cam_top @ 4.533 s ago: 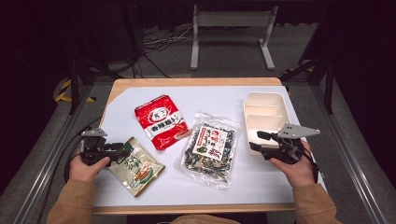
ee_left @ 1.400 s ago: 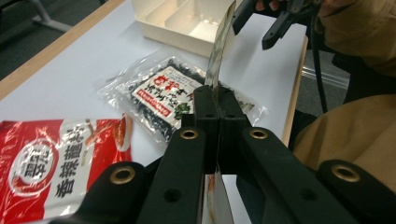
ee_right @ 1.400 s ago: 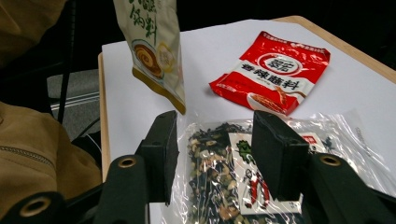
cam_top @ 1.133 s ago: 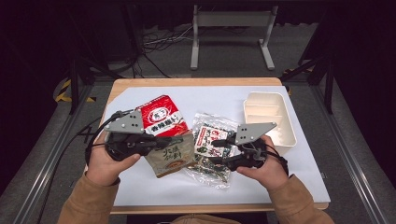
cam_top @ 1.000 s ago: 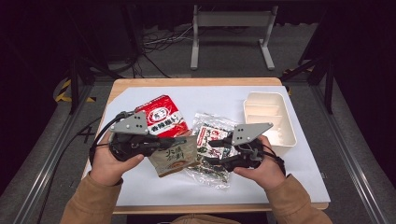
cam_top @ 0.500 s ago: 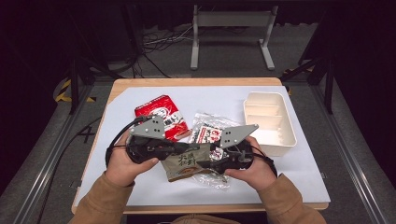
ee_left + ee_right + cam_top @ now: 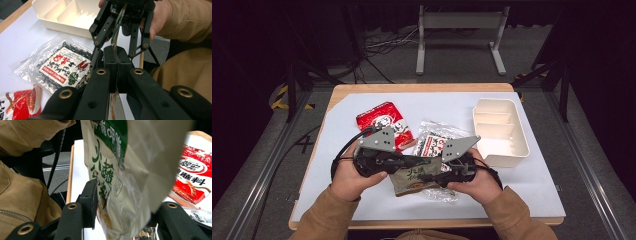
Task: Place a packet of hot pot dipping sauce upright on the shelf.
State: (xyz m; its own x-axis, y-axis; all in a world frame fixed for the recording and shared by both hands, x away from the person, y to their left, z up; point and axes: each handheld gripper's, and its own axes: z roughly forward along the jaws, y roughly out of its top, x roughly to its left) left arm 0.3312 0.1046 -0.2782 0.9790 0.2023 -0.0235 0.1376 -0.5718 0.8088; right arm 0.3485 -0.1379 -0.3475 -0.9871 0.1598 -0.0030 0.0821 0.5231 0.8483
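Note:
A beige and green snack packet [image 7: 410, 181] hangs above the table's front middle. My left gripper [image 7: 424, 161] is shut on one edge of it, and the left gripper view shows its pads [image 7: 110, 60] pressed together on the thin packet edge [image 7: 117, 27]. My right gripper [image 7: 423, 177] faces it from the right and stands open. In the right gripper view the packet [image 7: 117, 170] hangs between the wide-apart jaws of my right gripper [image 7: 125, 202], close to the left pad [image 7: 91, 200]. The right pad is hidden behind the packet.
A red packet [image 7: 384, 125] lies behind the left hand. A clear bag of dark dried food [image 7: 434, 142] lies under and behind the grippers. A cream divided tray [image 7: 499, 102] stands at the right. The white mat [image 7: 532, 190] covers the wooden table.
The left gripper picked the packet up from the front left and carried it to the middle. The right gripper came over from the tray and now has its jaws around the packet.

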